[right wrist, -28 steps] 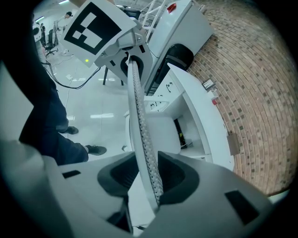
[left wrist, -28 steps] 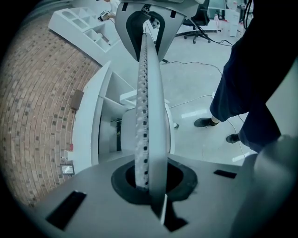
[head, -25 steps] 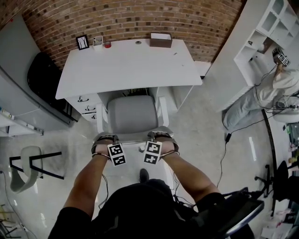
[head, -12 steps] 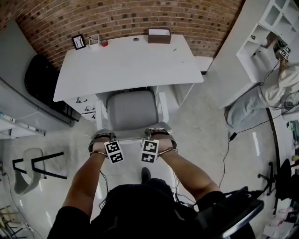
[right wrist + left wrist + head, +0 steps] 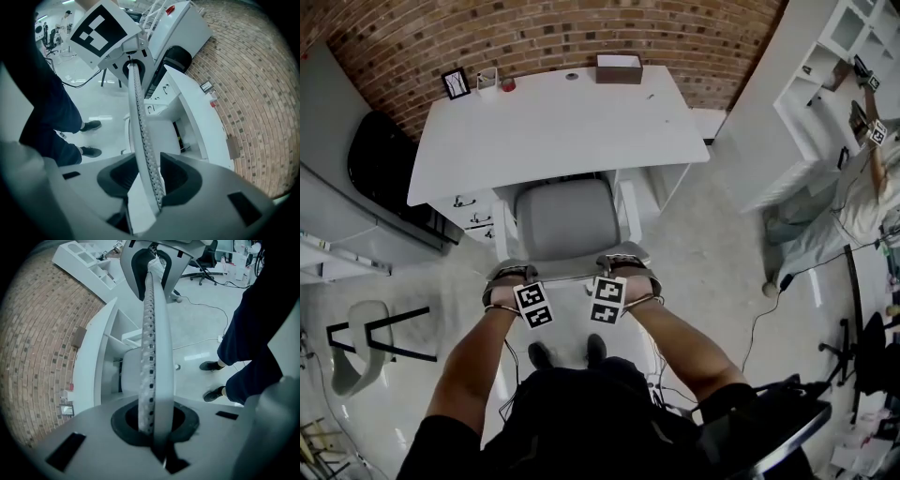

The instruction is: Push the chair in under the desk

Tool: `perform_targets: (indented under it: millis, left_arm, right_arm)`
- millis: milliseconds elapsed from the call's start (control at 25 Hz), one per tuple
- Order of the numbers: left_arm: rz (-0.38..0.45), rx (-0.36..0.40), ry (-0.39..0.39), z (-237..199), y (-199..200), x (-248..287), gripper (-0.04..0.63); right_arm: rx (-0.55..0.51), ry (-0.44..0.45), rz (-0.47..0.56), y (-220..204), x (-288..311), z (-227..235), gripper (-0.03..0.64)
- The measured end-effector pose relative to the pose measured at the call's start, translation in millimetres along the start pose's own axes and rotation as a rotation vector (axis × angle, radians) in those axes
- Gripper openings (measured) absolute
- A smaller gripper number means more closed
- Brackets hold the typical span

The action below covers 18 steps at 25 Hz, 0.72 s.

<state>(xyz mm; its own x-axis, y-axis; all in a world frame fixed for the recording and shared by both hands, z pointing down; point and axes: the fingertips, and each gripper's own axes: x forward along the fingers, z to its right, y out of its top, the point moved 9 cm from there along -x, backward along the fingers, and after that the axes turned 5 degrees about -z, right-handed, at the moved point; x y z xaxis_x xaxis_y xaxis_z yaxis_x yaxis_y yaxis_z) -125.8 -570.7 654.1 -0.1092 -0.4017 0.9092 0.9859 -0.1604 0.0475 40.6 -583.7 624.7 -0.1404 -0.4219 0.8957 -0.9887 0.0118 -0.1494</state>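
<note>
A brick wall (image 5: pixel 581 37) closes the far side of the room, and the white desk (image 5: pixel 553 122) stands against it, its surface bare but for a few small items along the far edge. The chair (image 5: pixel 567 220) sits square in the desk's opening. The far edge of its grey seat lies right at the near edge of the surface, so most of the seat is still out on the floor (image 5: pixel 712 272), with the drawers (image 5: pixel 473 211) just to its left. Set against a second ago, the chair looks only slightly deeper in. The clearer change is the person, who has stepped up behind it: both shoes (image 5: pixel 540 354) now show on the floor where one did. The push therefore seems to be in its early part, with more travel needed before the seat is under. The backrest (image 5: pixel 154 333) is the near part of the chair, and both tools are on its top edge. The left gripper (image 5: pixel 512 275) is clenched on the backrest, whose perforated edge runs straight between its jaws. The right gripper (image 5: pixel 624 266) has just been opening: the backrest stands between its jaws with a gap showing at one side, so that grasp looks loosened. For now, the left appears to be the only firm hold.
</note>
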Motion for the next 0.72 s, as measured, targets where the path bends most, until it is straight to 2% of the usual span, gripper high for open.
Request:
perform_targets:
  millis: [240, 480, 600, 720]
  left_arm:
    - [0.113, -0.045, -0.019, -0.5, -9.8, -13.0, 0.080]
    - [0.241, -0.084, -0.040, -0.9, -24.8, -30.8, 0.124]
    - [0.311, -0.143, -0.053, -2.4, -37.0, -45.2, 0.135]
    - [0.410, -0.240, -0.053, -3.1, -48.0, -64.0, 0.134]
  right_arm:
    - [0.037, -0.007, -0.004, -1.5, -2.8, -3.9, 0.157]
    - [0.213, 0.038, 0.043, 2.8, -19.3, -1.2, 0.173]
    - [0.270, 0.026, 0.050, 4.6, -30.1, -1.8, 0.173]
    - [0.362, 0.033, 0.068, 3.1, -41.7, -0.7, 0.170]
